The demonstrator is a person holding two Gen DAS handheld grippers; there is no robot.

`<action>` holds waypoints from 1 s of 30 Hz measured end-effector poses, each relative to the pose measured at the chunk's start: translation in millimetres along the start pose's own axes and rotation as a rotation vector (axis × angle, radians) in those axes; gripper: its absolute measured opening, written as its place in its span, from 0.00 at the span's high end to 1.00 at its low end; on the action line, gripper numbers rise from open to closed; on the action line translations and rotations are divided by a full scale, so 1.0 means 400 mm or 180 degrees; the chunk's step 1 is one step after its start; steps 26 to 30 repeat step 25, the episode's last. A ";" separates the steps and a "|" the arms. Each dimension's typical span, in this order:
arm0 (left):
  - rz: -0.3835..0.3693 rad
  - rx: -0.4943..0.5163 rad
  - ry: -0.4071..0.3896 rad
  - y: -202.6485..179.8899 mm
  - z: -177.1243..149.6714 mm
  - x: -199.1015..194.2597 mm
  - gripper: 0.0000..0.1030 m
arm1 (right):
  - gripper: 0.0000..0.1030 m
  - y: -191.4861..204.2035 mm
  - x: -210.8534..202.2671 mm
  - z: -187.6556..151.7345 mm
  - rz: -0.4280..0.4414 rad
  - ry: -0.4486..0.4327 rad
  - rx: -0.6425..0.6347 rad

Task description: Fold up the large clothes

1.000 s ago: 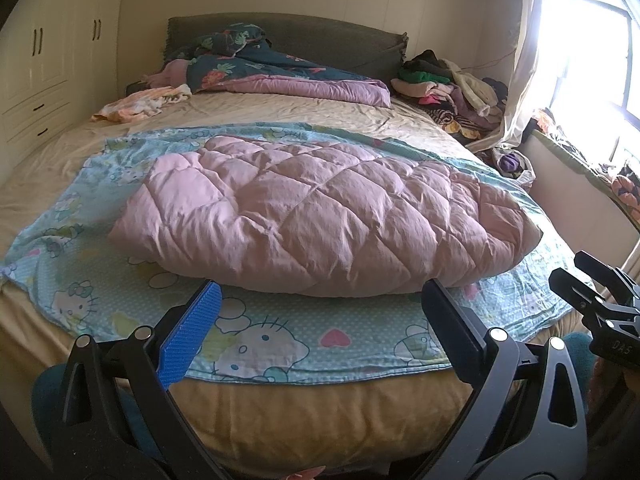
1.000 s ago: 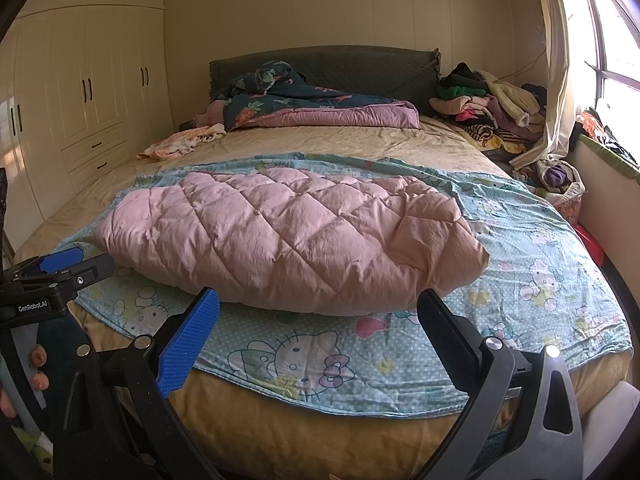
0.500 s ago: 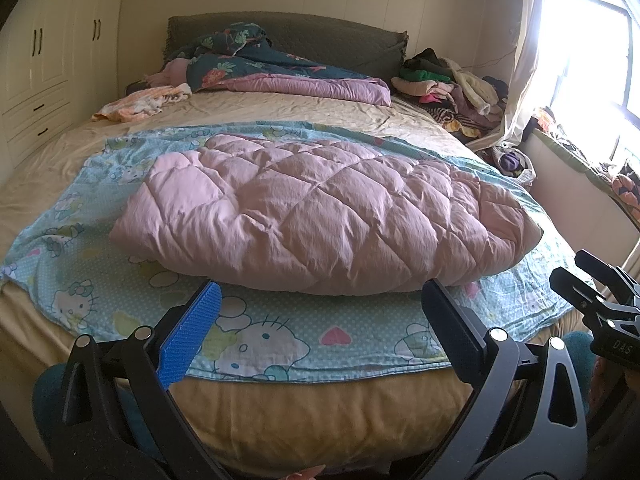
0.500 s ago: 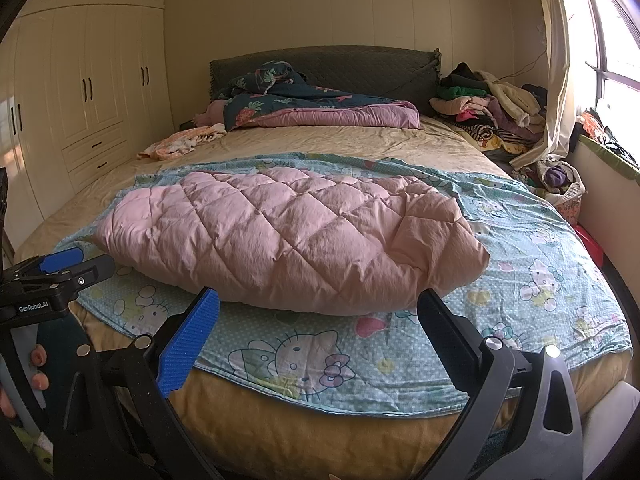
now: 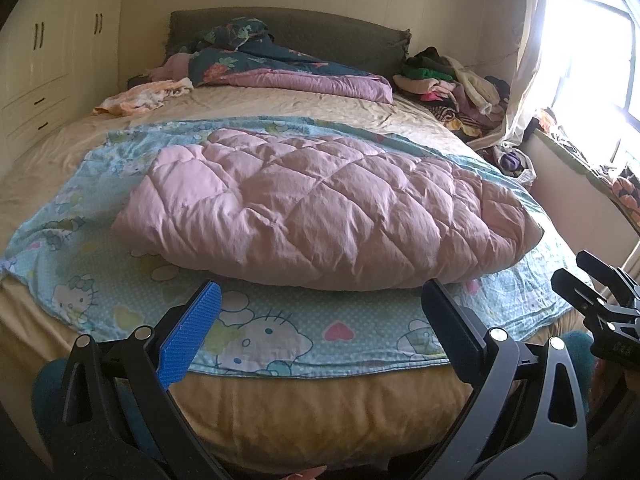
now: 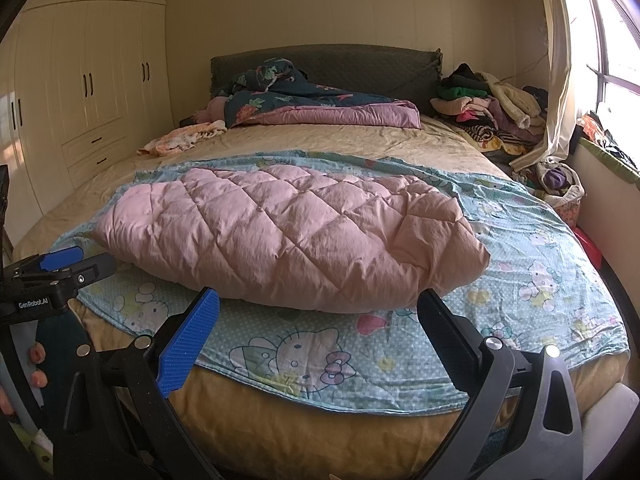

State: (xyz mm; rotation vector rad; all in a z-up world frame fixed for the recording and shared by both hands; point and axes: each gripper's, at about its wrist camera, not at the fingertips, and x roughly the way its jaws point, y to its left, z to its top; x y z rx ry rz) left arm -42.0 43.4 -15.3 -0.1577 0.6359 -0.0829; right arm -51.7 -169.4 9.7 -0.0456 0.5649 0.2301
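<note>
Both tongs open and empty before the pink quilted garment on the bed

The left tongs [image 5: 320, 322] and right tongs [image 6: 318, 328] gape wide at the bottom of each frame, holding nothing. The pink quilted garment [image 5: 320, 212] lies in mid-frame on the cartoon sheet [image 5: 280, 336]. I judge it best to grip the near hem at both ends together. Nothing has shifted since the earlier frame.

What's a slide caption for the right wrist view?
Open right gripper faces a folded pink quilted garment on a cartoon-print blue sheet.
</note>
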 end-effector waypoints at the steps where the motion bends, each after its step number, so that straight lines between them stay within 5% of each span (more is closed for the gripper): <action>1: -0.0005 -0.0008 0.0004 0.004 -0.002 -0.003 0.09 | 0.04 -0.002 -0.004 0.002 -0.0010 -0.0009 0.0000; 8: 0.0070 0.0004 0.0135 0.008 -0.013 0.007 0.09 | 0.04 -0.033 -0.027 0.000 -0.0108 -0.0066 0.0094; 14: 0.0376 -0.0028 0.0292 0.040 -0.015 0.034 0.09 | 0.04 -0.141 -0.060 -0.005 -0.0319 -0.0114 0.0363; 18: 0.0551 -0.0204 0.0298 0.115 0.019 0.050 0.09 | 0.04 -0.285 -0.099 -0.029 -0.0655 -0.0200 0.0701; 21: 0.0722 -0.0531 0.0282 0.249 0.064 0.074 0.09 | 0.04 -0.485 -0.132 -0.083 -0.1046 -0.0191 0.1266; 25: 0.1257 -0.0989 0.0246 0.510 0.140 0.104 0.09 | 0.04 -0.832 -0.189 -0.253 -0.2348 0.0030 0.2024; 30: 0.1257 -0.0989 0.0246 0.510 0.140 0.104 0.09 | 0.04 -0.832 -0.189 -0.253 -0.2348 0.0030 0.2024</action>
